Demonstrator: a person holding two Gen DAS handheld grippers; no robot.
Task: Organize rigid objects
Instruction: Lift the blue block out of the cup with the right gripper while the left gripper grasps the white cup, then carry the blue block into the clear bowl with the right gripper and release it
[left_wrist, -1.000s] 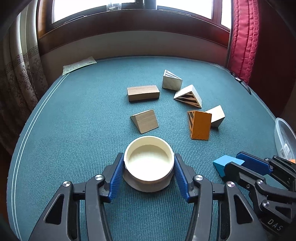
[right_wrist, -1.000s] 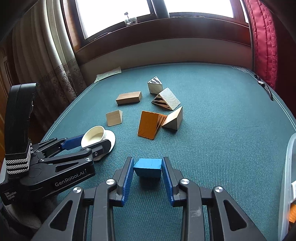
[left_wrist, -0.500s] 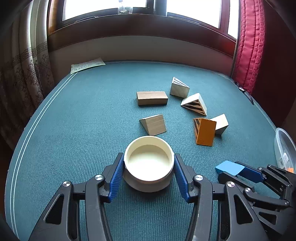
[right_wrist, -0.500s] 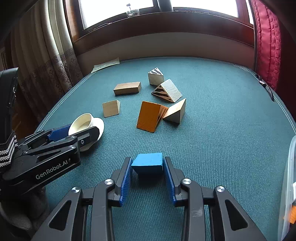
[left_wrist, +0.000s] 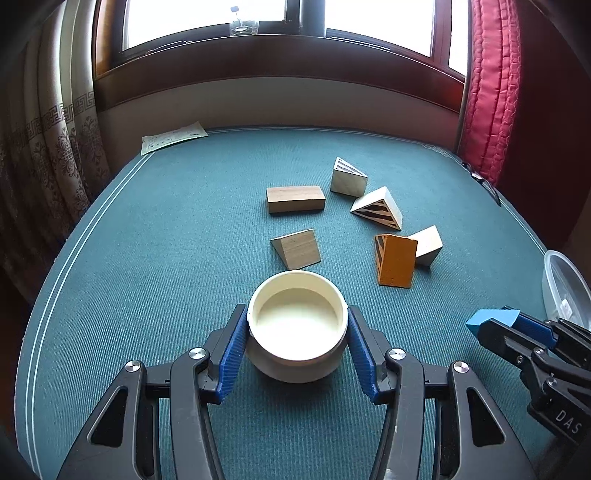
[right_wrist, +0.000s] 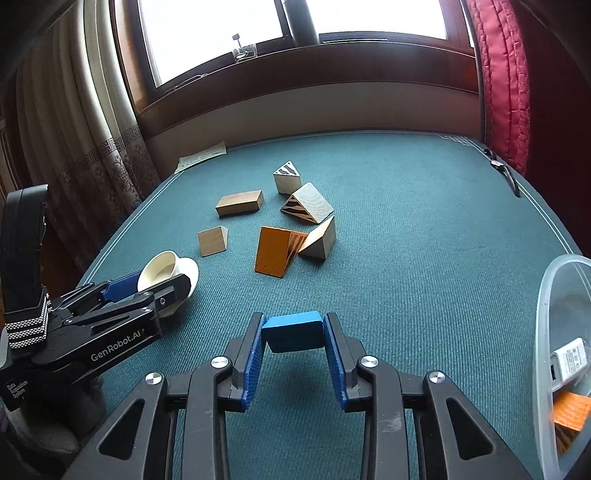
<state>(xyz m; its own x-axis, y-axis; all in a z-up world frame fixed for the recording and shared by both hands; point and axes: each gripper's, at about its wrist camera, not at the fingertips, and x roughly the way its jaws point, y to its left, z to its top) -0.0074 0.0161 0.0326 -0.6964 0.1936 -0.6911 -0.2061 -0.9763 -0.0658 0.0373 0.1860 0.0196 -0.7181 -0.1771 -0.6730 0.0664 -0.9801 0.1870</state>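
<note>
Right gripper (right_wrist: 293, 334) clamps blue block (right_wrist: 293, 329) — lifted

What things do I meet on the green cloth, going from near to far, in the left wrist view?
Cream bowl held in the left jaws → tan wedge → brown rectangular block → small striped wedge → paper sheet at the far edge.

Both tools match: the left hand-held gripper (left_wrist: 297, 345) has black plastic arms, silver screws at the pivots and ribbed blue pads (left_wrist: 232, 353). Same build on the right hand-held gripper (right_wrist: 293, 349). White "GenRobot.AI" lettering runs along the side, with a black-and-white striped strap (right_wrist: 27, 321) behind.
</note>
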